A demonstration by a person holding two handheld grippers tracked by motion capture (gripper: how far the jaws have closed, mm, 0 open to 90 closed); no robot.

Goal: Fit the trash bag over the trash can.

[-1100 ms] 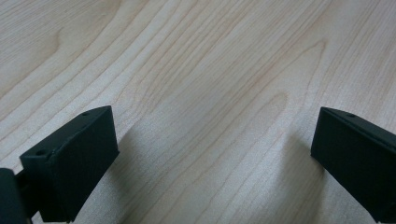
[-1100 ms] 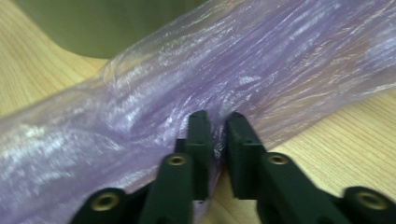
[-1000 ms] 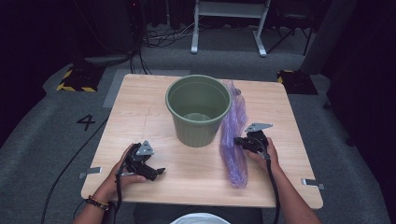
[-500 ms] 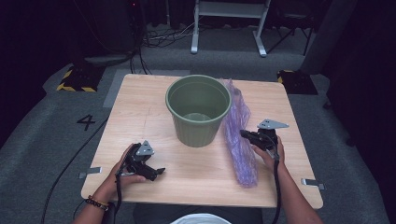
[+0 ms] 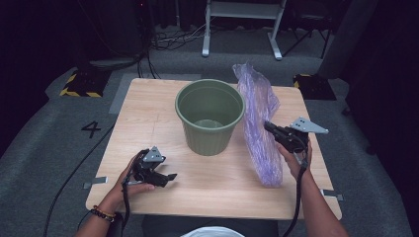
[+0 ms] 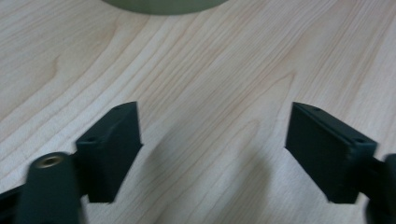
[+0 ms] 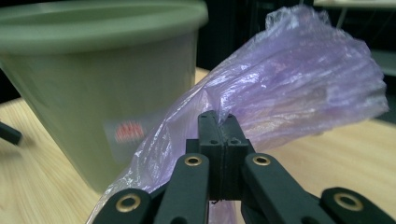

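A green plastic bin [image 5: 210,116] stands upright in the middle of the wooden table [image 5: 158,123]; its side shows as the bin [image 7: 93,93] in the right gripper view. To its right hangs a long purple plastic bag [image 5: 259,126], lifted off the table, with my right gripper [image 5: 269,127] shut on its film. The bag [image 7: 289,88] drapes over the shut jaws of the right gripper [image 7: 219,128]. My left gripper [image 5: 169,177] rests near the front left of the table, open, nothing between its fingers; its jaws have just been closing a little. The left gripper [image 6: 212,154] looks at bare wood.
Beyond the table lie cables, a white metal stand [image 5: 242,24] and yellow-black striped blocks [image 5: 79,84] on the grey floor. A white object [image 5: 212,231] sits at the near table edge. Tape tabs [image 5: 94,182] mark the table's front corners.
My right gripper has risen and shifted right, lifting the purple bag so it hangs taller beside the bin. The left hand stayed in place.
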